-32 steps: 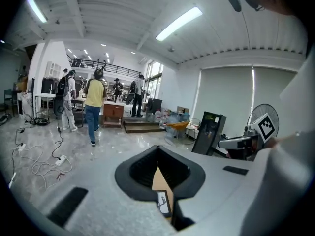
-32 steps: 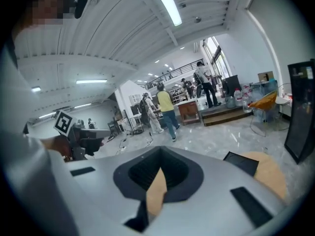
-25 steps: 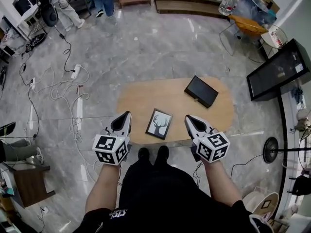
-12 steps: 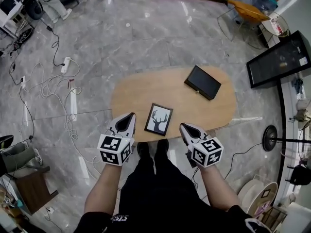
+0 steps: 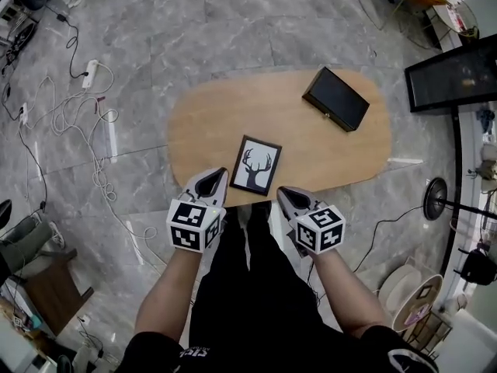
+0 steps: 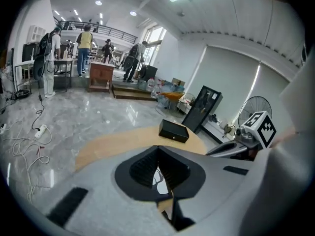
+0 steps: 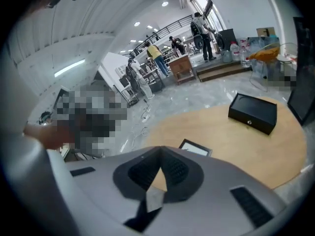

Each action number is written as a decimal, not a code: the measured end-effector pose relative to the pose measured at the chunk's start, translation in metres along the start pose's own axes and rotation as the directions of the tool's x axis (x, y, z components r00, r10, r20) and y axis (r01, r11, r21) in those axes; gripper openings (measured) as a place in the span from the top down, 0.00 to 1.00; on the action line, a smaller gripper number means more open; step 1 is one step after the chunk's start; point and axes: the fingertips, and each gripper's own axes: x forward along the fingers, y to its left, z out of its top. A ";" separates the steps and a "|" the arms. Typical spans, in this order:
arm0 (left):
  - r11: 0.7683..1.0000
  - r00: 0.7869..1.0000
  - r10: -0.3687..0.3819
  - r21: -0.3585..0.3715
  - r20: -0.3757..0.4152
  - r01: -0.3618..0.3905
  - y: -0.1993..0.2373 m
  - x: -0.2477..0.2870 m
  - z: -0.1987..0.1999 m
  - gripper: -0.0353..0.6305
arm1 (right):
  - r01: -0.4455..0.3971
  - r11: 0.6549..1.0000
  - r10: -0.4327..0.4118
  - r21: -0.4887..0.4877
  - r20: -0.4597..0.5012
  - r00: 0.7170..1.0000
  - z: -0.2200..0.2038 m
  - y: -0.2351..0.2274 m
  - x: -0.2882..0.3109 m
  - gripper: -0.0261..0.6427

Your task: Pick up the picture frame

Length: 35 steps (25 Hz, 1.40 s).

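Left of the table (image 5: 194, 123), white cables (image 5: 74, 134) and a power strip (image 5: 91, 71) lie on the grey stone floor (image 5: 233, 29). The left gripper (image 5: 220, 174) hangs at the table's near edge. Its jaws are pressed tight together and nothing is caught between them.

Just to its right, the picture frame (image 5: 257, 165) lies flat on the table, close to the near edge and a little left of the table's middle. It has a thin black border and a white picture of a dark deer head with antlers. It sits between the two gripper tips, and neither gripper holds it.

Right of the frame, the right gripper (image 5: 283, 193) also hangs at the table's near edge. Its jaws are closed on nothing as well.

A flat black box (image 5: 335, 99) lies on the far right part of the table, well apart from the frame. Off the table's right end stand a large dark screen (image 5: 454, 72) and a stand with a round base (image 5: 433, 200). The person's black trousers (image 5: 248, 278) show below the table's near edge.
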 end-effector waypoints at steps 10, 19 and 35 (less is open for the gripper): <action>0.999 0.993 -0.036 0.027 -0.111 0.039 0.020 0.068 -0.082 0.95 | -0.008 1.000 0.009 0.004 -0.155 0.988 -0.067 -0.028 0.069 0.95; 1.000 0.979 -0.011 -0.011 -0.205 0.009 0.072 0.118 -0.156 0.94 | 0.140 0.990 -0.125 0.030 -0.290 0.949 -0.139 -0.093 0.135 0.77; 0.992 0.971 -0.097 -0.104 -0.219 0.075 0.093 0.152 -0.196 0.87 | 0.277 0.959 -0.283 -0.065 -0.319 0.904 -0.170 -0.143 0.180 0.74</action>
